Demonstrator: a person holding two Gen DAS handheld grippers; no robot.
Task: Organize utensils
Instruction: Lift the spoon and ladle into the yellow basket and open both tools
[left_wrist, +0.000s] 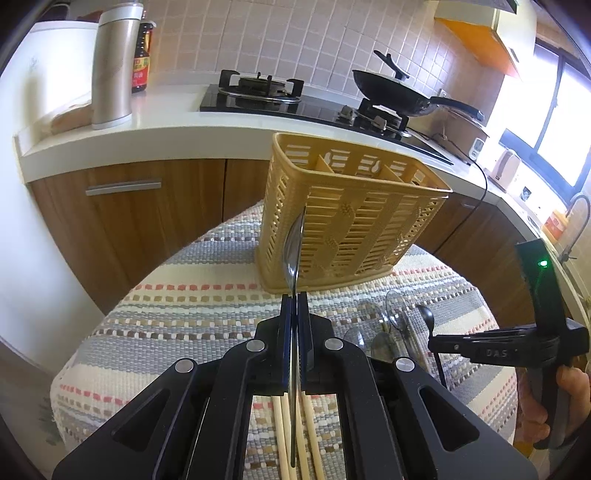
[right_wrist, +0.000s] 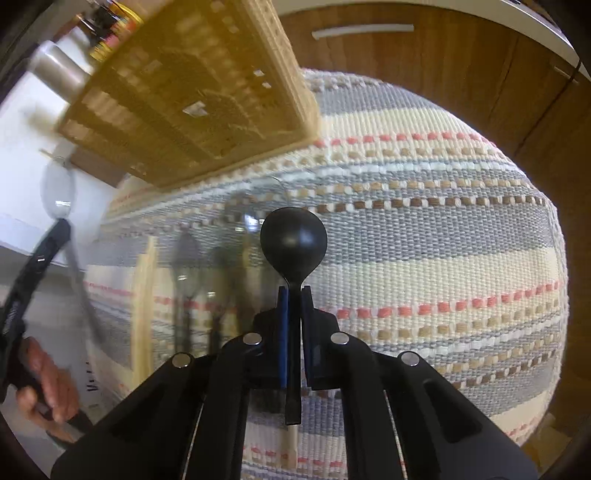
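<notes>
Currently, a round table under a striped woven cloth (left_wrist: 184, 295) was seen, with a yellow slotted utensil basket (left_wrist: 351, 221) stood upright on it. Loose spoons (left_wrist: 391, 332) and chopsticks (left_wrist: 284, 435) were laid on the cloth near it. A clear spoon (left_wrist: 293, 251) was clamped edge-on in the left gripper (left_wrist: 294, 295). A black spoon (right_wrist: 293, 240) was pinched at its neck by the right gripper (right_wrist: 293, 291), above the cloth.

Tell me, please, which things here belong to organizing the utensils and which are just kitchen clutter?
Job:
- yellow slatted plastic utensil basket
- clear plastic spoon in left gripper
- black plastic spoon in right gripper
- wooden chopsticks

Clutter:
- black wok
- steel flask
- sauce bottle
</notes>
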